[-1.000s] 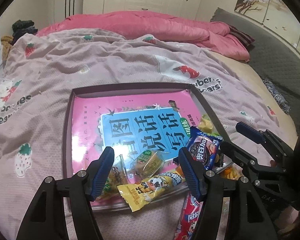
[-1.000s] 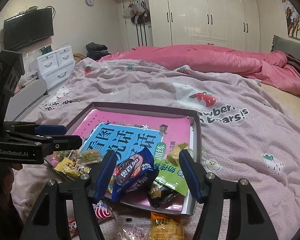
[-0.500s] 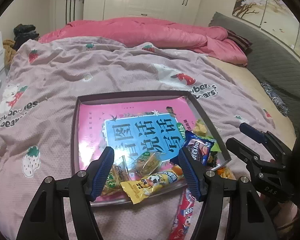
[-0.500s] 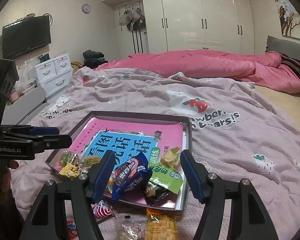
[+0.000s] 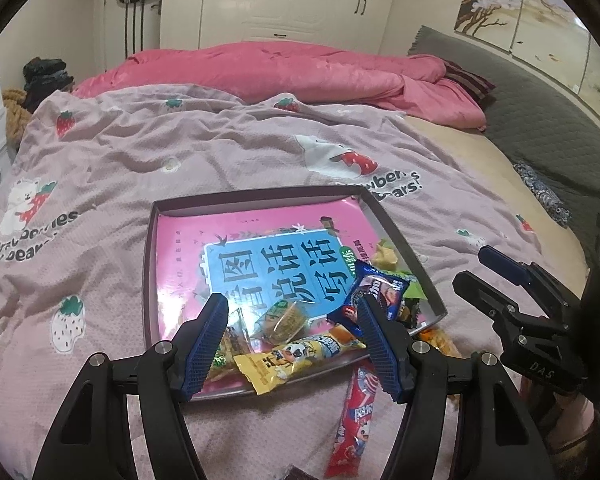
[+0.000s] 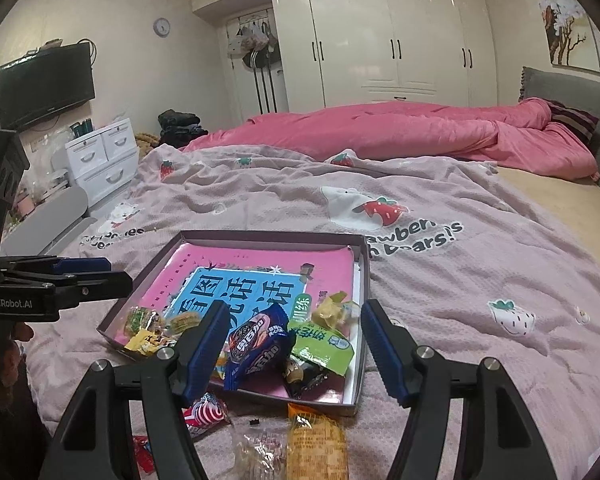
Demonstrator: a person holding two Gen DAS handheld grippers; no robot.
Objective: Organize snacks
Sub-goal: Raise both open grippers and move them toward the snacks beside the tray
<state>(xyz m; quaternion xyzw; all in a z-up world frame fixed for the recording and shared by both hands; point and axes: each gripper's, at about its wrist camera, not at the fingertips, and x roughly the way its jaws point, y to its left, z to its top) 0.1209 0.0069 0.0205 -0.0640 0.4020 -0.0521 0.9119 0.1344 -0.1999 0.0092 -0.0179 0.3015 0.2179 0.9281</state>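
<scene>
A shallow box [image 5: 150, 264] with a pink and blue book inside lies on the bed; it also shows in the right wrist view [image 6: 362, 280]. Several snack packs sit at its near end: a blue cookie pack [image 5: 374, 294] [image 6: 258, 340], a yellow tube pack [image 5: 300, 354], a green pack [image 6: 324, 344]. A red stick pack [image 5: 354, 412] and an orange pack [image 6: 316, 444] lie outside on the blanket. My left gripper [image 5: 292, 344] is open and empty above the near snacks. My right gripper [image 6: 290, 346] is open and empty above the box's near edge.
A pink quilt [image 5: 284, 72] is heaped at the far side of the bed. White drawers [image 6: 104, 156] and a TV [image 6: 46, 84] stand at the left. A grey headboard cover [image 5: 540, 120] runs along the right. Wardrobes [image 6: 392, 36] line the back wall.
Both grippers have pulled back and up from the box, so it looks smaller and farther. Both stay open and empty. The snacks have not moved.
</scene>
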